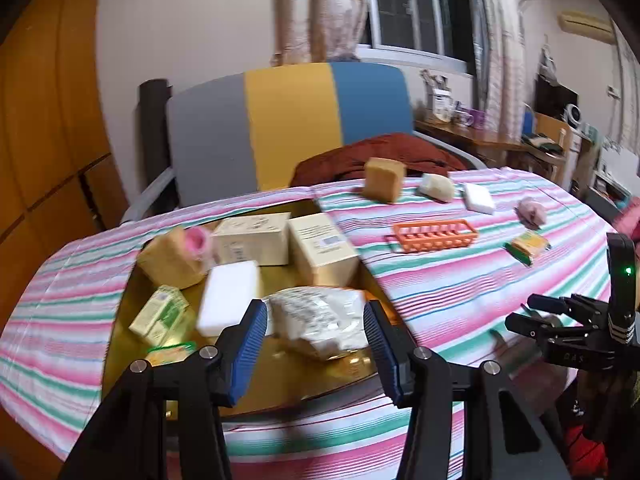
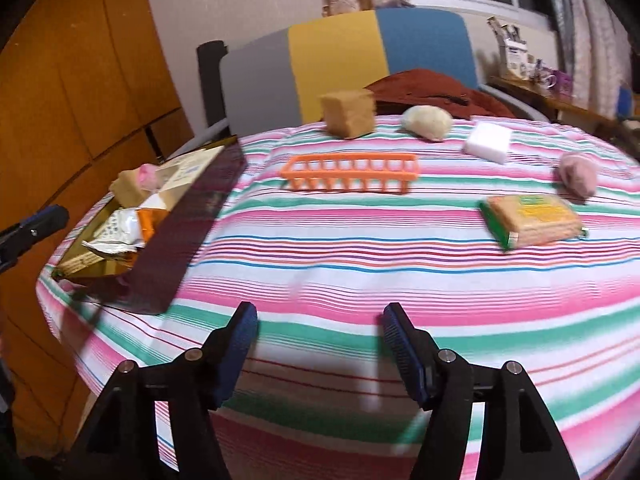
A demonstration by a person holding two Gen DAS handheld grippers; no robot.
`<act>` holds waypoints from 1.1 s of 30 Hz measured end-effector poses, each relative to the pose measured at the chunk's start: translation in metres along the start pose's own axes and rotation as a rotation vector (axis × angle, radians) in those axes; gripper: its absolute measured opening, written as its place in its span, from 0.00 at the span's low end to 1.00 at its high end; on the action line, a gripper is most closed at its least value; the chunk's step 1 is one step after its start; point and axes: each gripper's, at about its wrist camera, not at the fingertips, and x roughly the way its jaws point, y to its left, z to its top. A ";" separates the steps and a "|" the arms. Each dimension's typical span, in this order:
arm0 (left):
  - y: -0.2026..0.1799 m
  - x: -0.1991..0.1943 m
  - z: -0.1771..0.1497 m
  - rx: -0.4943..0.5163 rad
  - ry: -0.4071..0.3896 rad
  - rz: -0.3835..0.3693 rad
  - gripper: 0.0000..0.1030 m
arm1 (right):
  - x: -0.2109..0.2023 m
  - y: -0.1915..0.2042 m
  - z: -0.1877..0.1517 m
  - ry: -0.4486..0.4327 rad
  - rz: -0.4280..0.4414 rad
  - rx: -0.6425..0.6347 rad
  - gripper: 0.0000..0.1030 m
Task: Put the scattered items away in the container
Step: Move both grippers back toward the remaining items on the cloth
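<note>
The container [image 1: 280, 376] is a dark box with a golden inside, at the left of the striped table. It holds cream boxes [image 1: 320, 250], a white sponge [image 1: 230, 296], a green carton [image 1: 160, 314] and a crinkly white packet [image 1: 320, 320]. My left gripper [image 1: 315, 306] hovers open above that packet, not touching it. My right gripper [image 2: 320, 308] is open and empty over bare cloth. Ahead of it lie an orange rack [image 2: 352, 172], a biscuit pack [image 2: 532, 220], a tan block [image 2: 348, 114], a pale lump [image 2: 426, 122], a white sponge [image 2: 489, 142] and a pink lump [image 2: 578, 176].
A chair [image 1: 288, 120] with a grey, yellow and blue back stands behind the table, with a red-brown cloth [image 1: 380, 156] on its seat. Wooden cupboards [image 2: 80, 80] line the left. A cluttered desk [image 1: 500, 140] is at the back right.
</note>
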 end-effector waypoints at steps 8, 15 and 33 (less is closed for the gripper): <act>-0.050 0.014 0.007 0.102 0.008 -0.106 0.50 | -0.020 -0.042 -0.009 -0.013 -0.107 0.057 0.69; -0.090 0.042 0.008 0.181 0.063 -0.185 0.50 | -0.028 -0.071 -0.012 -0.036 -0.155 0.131 0.72; -0.119 0.117 0.065 0.213 0.213 -0.248 0.50 | -0.024 -0.105 0.007 -0.044 -0.157 0.190 0.80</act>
